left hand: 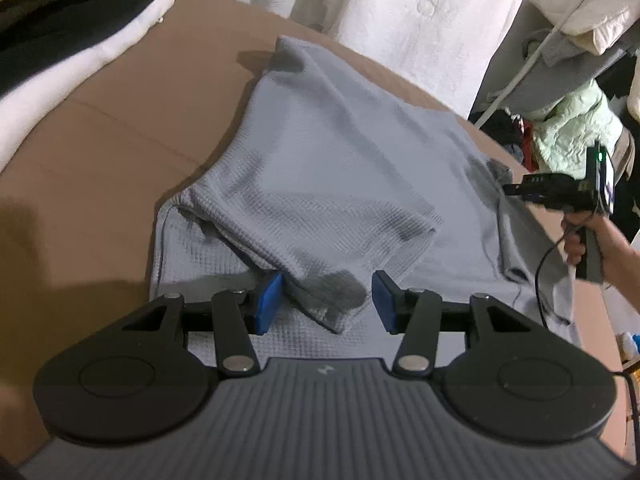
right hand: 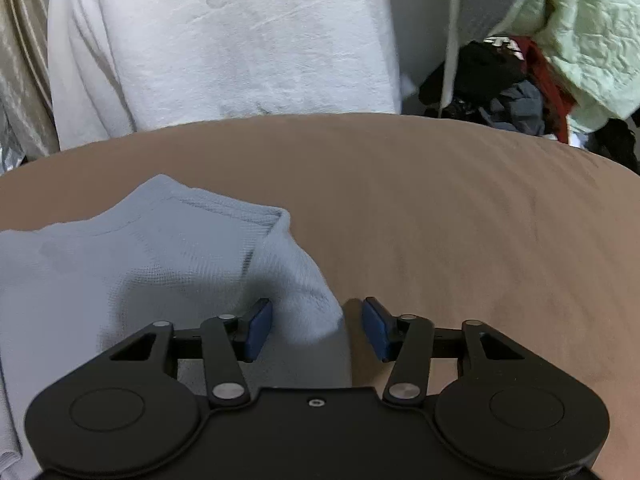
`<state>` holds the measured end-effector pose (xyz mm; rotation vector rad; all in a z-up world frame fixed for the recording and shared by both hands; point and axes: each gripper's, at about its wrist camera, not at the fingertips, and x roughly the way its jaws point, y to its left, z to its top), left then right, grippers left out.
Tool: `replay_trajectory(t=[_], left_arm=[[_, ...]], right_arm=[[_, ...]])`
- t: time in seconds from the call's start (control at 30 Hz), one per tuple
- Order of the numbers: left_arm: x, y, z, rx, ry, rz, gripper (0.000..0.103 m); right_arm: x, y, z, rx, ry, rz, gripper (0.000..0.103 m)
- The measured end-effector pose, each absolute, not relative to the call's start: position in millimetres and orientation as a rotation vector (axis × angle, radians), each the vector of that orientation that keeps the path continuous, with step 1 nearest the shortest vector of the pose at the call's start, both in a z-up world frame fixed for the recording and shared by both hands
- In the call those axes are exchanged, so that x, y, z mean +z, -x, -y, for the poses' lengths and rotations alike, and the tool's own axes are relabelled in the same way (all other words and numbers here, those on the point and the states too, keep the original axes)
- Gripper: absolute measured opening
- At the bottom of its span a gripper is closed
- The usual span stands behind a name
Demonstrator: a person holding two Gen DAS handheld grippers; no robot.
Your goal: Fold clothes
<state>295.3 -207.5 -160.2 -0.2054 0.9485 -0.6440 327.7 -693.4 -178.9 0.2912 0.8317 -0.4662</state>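
Note:
A grey waffle-knit garment (left hand: 332, 168) lies spread on the brown bed sheet (left hand: 120, 128), with one sleeve (left hand: 304, 240) folded across its body. My left gripper (left hand: 326, 304) hovers over the sleeve's cuff; its blue pads stand apart on either side of the cuff without pressing it. In the right wrist view, my right gripper (right hand: 316, 330) is at the garment's (right hand: 120, 264) edge. A raised fold of fabric (right hand: 308, 304) sits between its separated pads, close to the left one. A hand (left hand: 596, 248) holds the right gripper (left hand: 516, 190) at the garment's right side.
White bedding (left hand: 400, 8) hangs beyond the bed's far edge. Folded black and white cloth (left hand: 60, 52) lies at the left. A heap of clothes with a pale green quilted piece (right hand: 580, 40) sits off the bed to the right. Bare brown sheet (right hand: 480, 220) stretches right of the garment.

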Motion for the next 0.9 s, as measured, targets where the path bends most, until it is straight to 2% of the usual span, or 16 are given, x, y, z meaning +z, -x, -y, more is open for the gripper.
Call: replay_trajectory(t=[0.1, 0.17, 0.27, 0.33, 0.4, 0.43, 0.5, 0.67, 0.9], left_arm=[[-158, -294, 205, -0.642, 0.211, -0.933, 0.047], [-157, -294, 205, -0.639, 0.205, -0.92, 0.047], [-155, -295, 206, -0.616, 0.178, -0.917, 0.047], [-154, -294, 206, -0.609, 0.164, -0.925, 0.047], [-152, -292, 206, -0.599, 0.144, -0.93, 0.049], [-150, -291, 207, -0.593, 0.129, -0.931, 0.049], [-149, -290, 208, -0.577, 0.093, -0.959, 0.049], [-152, -287, 205, -0.556, 0.06, -1.032, 0.049], [-144, -277, 204, -0.517, -0.036, -1.033, 0.049]], right_arm=[[-163, -332, 680, -0.506, -0.156, -0.76, 0.006], [-150, -329, 693, -0.587, -0.194, -0.68, 0.006], [-149, -335, 704, -0.566, -0.264, -0.736, 0.009], [-150, -335, 695, -0.557, -0.227, -0.772, 0.02], [-147, -320, 684, -0.557, -0.206, -0.729, 0.064], [-145, -309, 678, -0.56, -0.206, -0.695, 0.071], [-144, -283, 672, -0.585, -0.258, -0.667, 0.073], [-159, -206, 661, -0.575, -0.391, -0.738, 0.073], [-185, -100, 655, -0.631, -0.52, -0.798, 0.071]])
